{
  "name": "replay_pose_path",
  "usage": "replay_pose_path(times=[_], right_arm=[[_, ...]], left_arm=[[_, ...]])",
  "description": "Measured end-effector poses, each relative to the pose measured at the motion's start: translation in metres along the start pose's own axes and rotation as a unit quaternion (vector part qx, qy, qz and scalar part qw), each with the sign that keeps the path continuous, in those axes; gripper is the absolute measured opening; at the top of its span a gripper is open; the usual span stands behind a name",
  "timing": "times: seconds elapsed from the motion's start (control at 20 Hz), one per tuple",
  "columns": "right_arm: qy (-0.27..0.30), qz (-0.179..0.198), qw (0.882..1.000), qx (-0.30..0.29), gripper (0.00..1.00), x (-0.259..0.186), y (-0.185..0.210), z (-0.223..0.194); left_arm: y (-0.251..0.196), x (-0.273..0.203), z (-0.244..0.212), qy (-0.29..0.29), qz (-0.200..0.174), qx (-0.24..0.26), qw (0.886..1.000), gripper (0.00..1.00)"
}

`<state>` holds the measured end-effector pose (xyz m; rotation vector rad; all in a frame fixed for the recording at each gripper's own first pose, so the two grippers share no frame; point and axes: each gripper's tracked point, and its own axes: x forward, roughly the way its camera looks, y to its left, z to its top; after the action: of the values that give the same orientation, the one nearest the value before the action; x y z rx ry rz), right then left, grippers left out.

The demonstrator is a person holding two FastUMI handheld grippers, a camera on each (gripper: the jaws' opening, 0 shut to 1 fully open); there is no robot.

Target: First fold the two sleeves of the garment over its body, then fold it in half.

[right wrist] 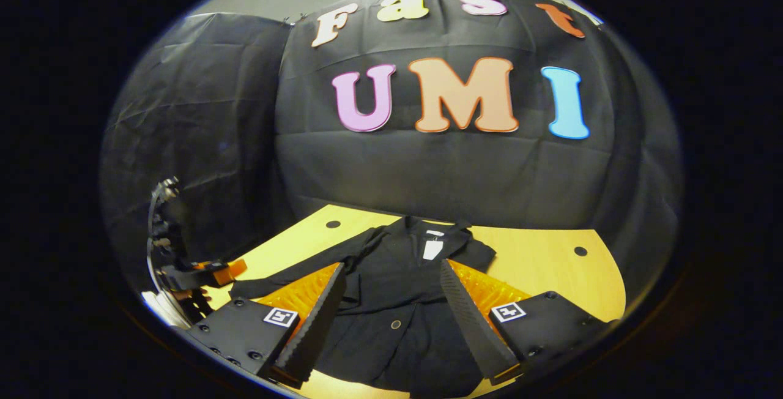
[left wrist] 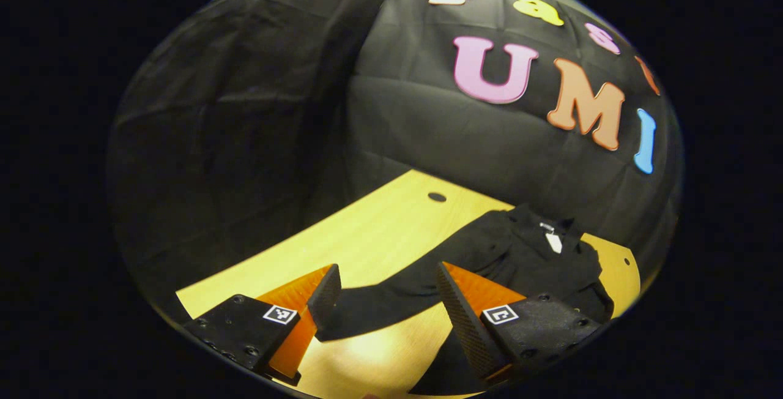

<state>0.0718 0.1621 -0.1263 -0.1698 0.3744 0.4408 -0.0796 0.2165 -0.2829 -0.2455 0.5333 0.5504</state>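
Jacket (left wrist: 520, 258), black, lies spread on a yellow table (left wrist: 373, 234) at the lower right of the left gripper view. One sleeve (left wrist: 391, 304) stretches out flat from the body toward lower centre, its cuff end lying between this view's own fingers. The left gripper (left wrist: 386, 292) hangs above that sleeve with its jaws wide apart, holding nothing. A small white tag (left wrist: 553, 242) sits at the collar; any writing on it is too small to read. Each finger block carries a square black-and-white marker, which is a pattern, not words.

In the right gripper view the jacket (right wrist: 397, 289) sits at lower centre, collar toward the top of the frame, front buttoned, with a white tag (right wrist: 432, 249) at the neck, also unreadable. The sleeve (right wrist: 293, 276) at the left runs out across the table (right wrist: 550, 270). The other sleeve is partly hidden behind a finger, and I cannot tell how it lies. The right gripper (right wrist: 391, 301) hovers over the body, jaws open and empty. At the far left of the frame the left gripper (right wrist: 208, 272) is seen small, held by a hand.

Judging by this, no sleeve is clearly folded yet; both sleeve folds and the halving appear to remain.
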Motion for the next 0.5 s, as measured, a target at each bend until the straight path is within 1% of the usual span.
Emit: replay_pose_path(times=[0.05, 0.1, 0.15, 0.2, 0.25, 0.3, 0.35, 0.4, 0.45, 0.5], right_arm=[[-0.002, -0.004, 1.0, 0.007, 0.99, -0.003, -0.003, 0.0], [0.001, -0.01, 1.0, 0.007, 0.95, -0.006, -0.005, -0.004], [0.008, -0.018, 1.0, 0.002, 0.98, -0.007, -0.009, -0.008], [0.016, -0.026, 1.0, -0.005, 0.94, -0.009, -0.013, -0.013], [0.022, -0.03, 0.999, -0.011, 0.94, -0.01, -0.016, -0.016], [0.025, -0.032, 0.999, -0.014, 0.99, -0.01, -0.015, -0.017], [0.027, -0.031, 0.999, -0.014, 0.99, -0.01, -0.014, -0.018], [0.029, -0.032, 0.999, -0.013, 0.99, -0.008, -0.014, -0.022], [0.035, -0.032, 0.999, -0.009, 0.95, -0.006, -0.015, -0.026], [0.043, -0.03, 0.999, -0.004, 0.99, -0.005, -0.014, -0.032]], left_arm=[[0.005, 0.007, -0.011, 0.015, 0.013, -0.01, 1.0, 0.95], [0.009, 0.014, -0.022, 0.028, 0.023, -0.016, 0.999, 0.94], [0.009, 0.023, -0.034, 0.043, 0.033, -0.019, 0.998, 0.95], [0.011, 0.028, -0.049, 0.061, 0.043, -0.021, 0.997, 0.95], [0.017, 0.03, -0.064, 0.082, 0.056, -0.023, 0.995, 0.98], [0.023, 0.029, -0.076, 0.095, 0.077, -0.019, 0.992, 0.95], [0.025, 0.037, -0.064, 0.062, 0.081, 0.004, 0.995, 0.92], [0.027, 0.041, -0.07, 0.067, 0.083, 0.025, 0.994, 0.95], [0.027, 0.036, -0.074, 0.077, 0.09, 0.043, 0.992, 0.92], [0.028, 0.038, -0.068, 0.06, 0.09, 0.059, 0.992, 0.92]])
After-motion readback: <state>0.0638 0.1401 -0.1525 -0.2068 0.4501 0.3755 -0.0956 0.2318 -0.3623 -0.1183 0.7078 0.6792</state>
